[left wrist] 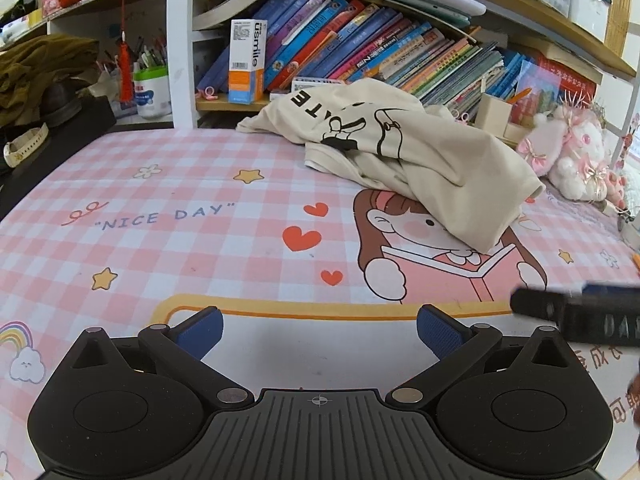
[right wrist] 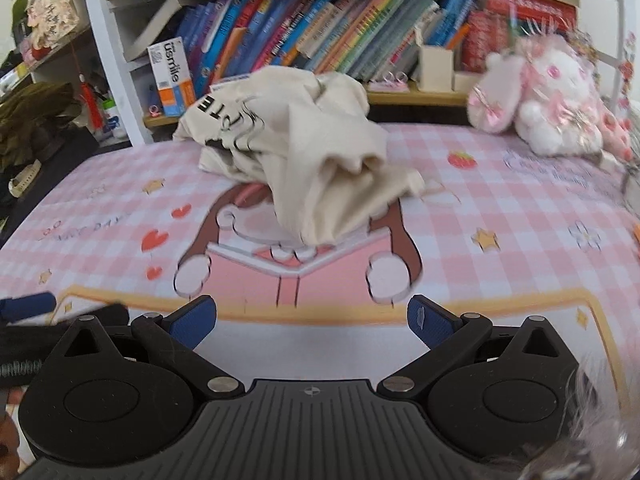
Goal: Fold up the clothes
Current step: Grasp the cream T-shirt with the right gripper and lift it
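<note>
Both grippers are held wide apart at the jaws and nothing is gripped: left gripper (left wrist: pixel 319 330), right gripper (right wrist: pixel 312 320). Each is poised low over the near edge of the pink checked mat (left wrist: pixel 160 220). A cream T-shirt (left wrist: pixel 404 148) is seen crumpled in a loose heap toward the far side, by the bookshelf (left wrist: pixel 360 52), well ahead of both grippers. No fold is visible; the garment is judged to need spreading flat. An approach to a hem or sleeve edge would be required.
</note>
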